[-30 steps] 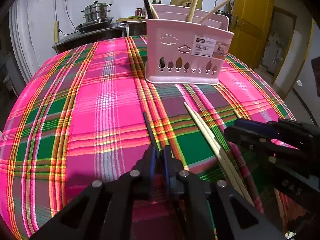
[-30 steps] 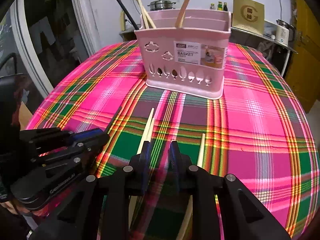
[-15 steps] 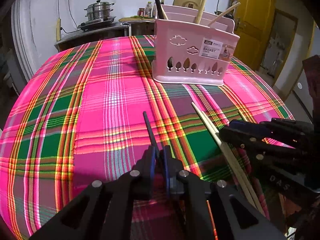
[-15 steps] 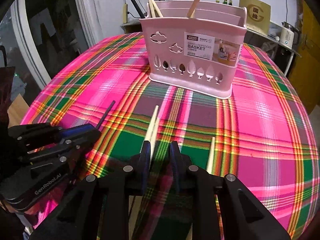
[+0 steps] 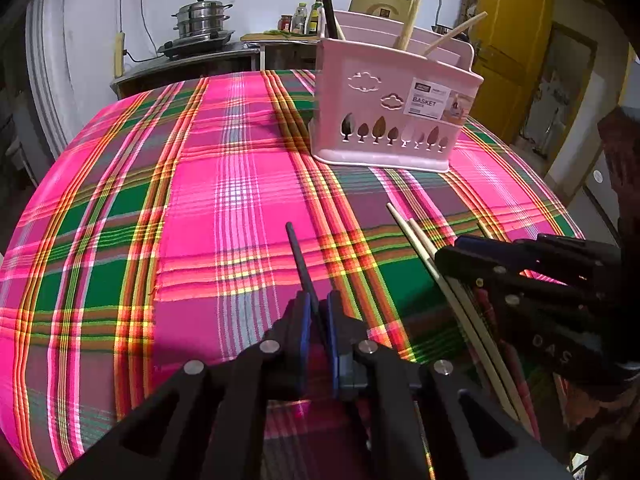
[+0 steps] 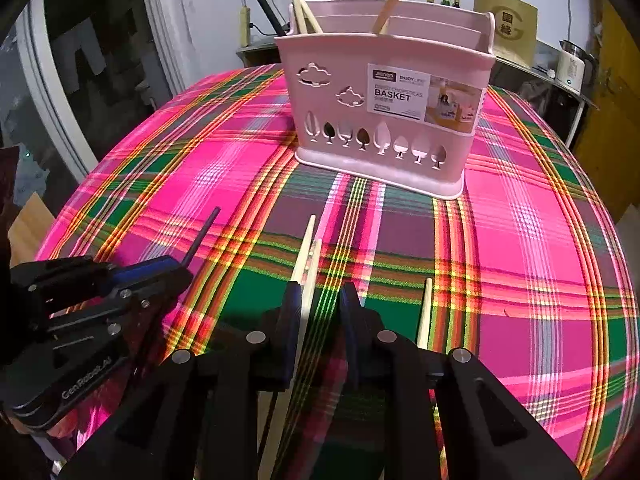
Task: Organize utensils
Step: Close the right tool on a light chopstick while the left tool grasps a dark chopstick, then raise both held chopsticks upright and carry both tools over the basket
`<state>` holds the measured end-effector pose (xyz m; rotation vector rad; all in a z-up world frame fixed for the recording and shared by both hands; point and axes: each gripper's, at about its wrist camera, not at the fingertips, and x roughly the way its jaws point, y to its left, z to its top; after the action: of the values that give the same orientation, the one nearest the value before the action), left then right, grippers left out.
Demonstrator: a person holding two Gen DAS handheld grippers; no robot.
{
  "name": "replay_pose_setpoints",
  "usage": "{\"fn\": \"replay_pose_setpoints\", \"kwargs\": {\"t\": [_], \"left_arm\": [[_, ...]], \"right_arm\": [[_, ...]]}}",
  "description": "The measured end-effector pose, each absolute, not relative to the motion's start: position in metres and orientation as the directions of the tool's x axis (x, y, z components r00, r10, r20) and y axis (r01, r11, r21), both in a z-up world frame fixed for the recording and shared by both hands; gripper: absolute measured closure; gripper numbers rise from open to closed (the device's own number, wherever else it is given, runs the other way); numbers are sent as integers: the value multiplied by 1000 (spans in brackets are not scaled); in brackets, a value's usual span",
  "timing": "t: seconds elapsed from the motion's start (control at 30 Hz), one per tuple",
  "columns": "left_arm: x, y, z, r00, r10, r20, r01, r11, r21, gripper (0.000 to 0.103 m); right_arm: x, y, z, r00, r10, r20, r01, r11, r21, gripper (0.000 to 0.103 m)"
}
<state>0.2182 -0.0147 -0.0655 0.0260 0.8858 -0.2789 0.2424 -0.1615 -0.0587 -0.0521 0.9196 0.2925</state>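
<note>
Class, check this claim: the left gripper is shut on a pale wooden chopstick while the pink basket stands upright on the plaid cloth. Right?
Not quite. The left gripper is shut on a black chopstick, not a pale wooden one, as the left wrist view shows. The pink basket does stand upright on the plaid cloth.

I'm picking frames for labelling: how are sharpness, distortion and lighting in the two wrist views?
Left wrist view: sharp, no motion blur; fisheye bows the plaid tablecloth and darkens the corners; the black chopstick in the left hand-held gripper reads clearly. Right wrist view: equally sharp, the pink basket label is legible, the cloth's pink stripes look overexposed, and the right hand-held gripper shades the cloth beneath it.
</note>
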Motion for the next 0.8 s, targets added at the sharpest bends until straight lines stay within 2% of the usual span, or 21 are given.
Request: {"fn": "replay_pose_setpoints", "kwargs": {"t": [0.27,0.53,0.8], "left_arm": [[221,-14,-65,596,-226,-771,253,964,-87,94],[239,-20,-64,557,-240,-795,266,959,-103,94],[247,-26,-60,530,-253,-810,289,951,-108,96]], "right_arm": [[250,-152,-60,569,191,-800,-288,957,23,83],[265,-149,-60,547,193,-814,-300,954,24,98],[262,-154,-51,558,240,-794,-306,949,71,98]]}}
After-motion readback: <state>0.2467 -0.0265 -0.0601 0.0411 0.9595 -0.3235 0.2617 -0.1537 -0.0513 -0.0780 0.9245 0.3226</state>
